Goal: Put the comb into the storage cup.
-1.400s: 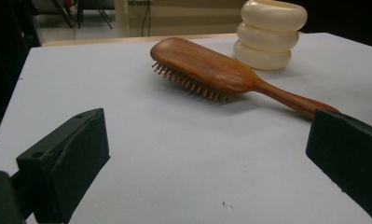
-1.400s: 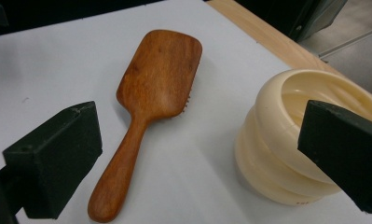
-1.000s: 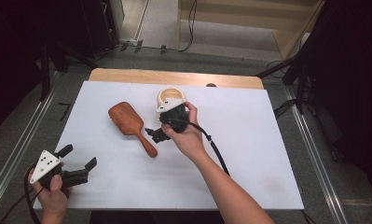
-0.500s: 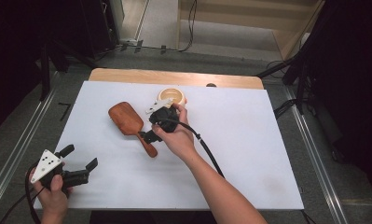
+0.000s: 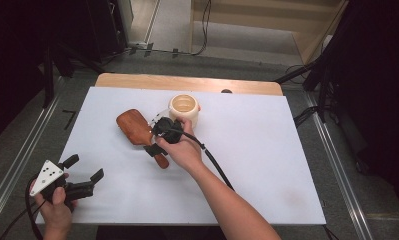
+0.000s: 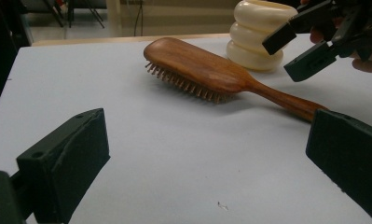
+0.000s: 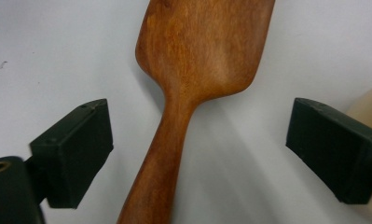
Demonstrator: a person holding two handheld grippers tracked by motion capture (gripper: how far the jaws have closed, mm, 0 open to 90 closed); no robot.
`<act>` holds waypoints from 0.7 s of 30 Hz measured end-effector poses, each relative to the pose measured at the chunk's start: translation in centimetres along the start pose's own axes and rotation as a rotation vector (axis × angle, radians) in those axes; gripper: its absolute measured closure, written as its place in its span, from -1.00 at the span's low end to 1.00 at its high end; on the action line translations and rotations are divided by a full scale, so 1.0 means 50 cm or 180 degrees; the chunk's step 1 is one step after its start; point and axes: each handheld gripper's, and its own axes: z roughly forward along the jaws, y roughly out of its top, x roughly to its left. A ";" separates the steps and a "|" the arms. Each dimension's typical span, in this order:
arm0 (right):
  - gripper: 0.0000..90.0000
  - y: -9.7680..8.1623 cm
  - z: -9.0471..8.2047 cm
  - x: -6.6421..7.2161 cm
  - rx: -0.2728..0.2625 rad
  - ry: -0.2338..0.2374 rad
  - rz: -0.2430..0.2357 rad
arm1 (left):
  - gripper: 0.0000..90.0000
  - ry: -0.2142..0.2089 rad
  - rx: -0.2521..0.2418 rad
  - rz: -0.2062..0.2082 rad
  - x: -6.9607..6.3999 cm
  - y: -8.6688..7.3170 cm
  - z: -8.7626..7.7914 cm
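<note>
The brush (image 5: 137, 131) lies bristles down on the white table (image 5: 267, 165), its handle pointing toward the person, just beside the cream pot (image 5: 183, 109). The right gripper (image 5: 156, 145) hangs over the handle with its jaws wide apart. They have just been closing a little, and the handle is between them, but the pads do not touch it. The left gripper (image 5: 85, 172) is near the left front corner of the table, well apart from the brush, with its jaws released and nothing between them.
</note>
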 end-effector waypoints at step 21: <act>-0.08 0.018 0.071 0.004 0.0450 0.0220 0.0560 | -1.00 -0.0017 -0.0002 -0.0033 0.004 0.001 -0.001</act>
